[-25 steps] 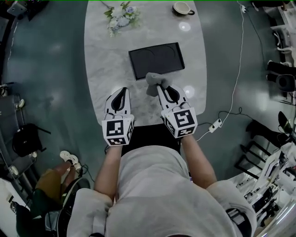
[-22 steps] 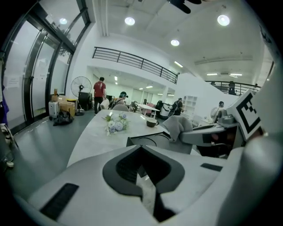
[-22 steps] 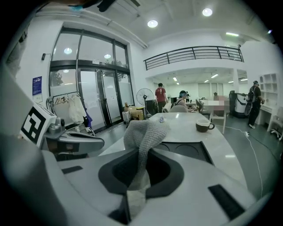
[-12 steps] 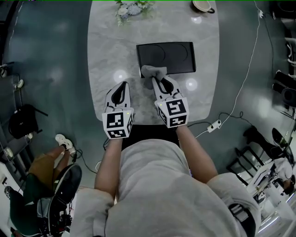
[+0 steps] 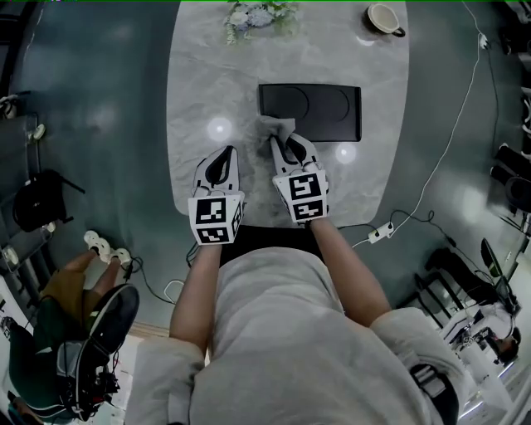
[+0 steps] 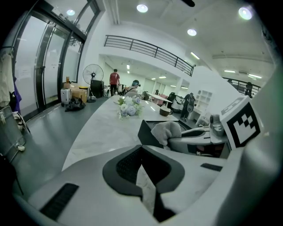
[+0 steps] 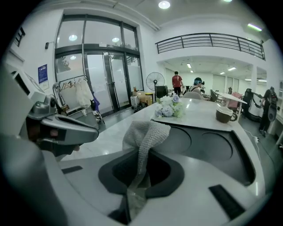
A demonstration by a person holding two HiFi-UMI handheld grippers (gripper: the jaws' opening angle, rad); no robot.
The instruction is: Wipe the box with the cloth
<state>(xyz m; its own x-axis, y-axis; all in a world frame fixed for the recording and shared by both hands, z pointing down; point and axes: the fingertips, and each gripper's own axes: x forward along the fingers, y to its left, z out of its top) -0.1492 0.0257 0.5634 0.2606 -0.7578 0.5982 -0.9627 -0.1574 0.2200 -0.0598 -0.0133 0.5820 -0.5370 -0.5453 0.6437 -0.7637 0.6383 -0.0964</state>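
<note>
Holding the grey cloth [image 5: 276,127] in our right gripper [image 5: 284,148], we have its jaws pressed together on a fold of the knit fabric, which bunches up out of the tips in the right gripper view [image 7: 146,131]. The bunched end sits at the near left corner of the black box [image 5: 319,112], touching its edge. The box lies flat on the marble table [image 5: 195,91], and its top shows two round recesses side by side. Our left gripper [image 5: 222,159] hangs just beside the right one, over bare marble short of the box. Its jaws are together with nothing between them, and only a thin strip of tabletop shows through the slit in the left gripper view [image 6: 141,148]. At the table's far end we see a bunch of flowers [image 5: 257,17] and a cup [image 5: 383,18].
</note>
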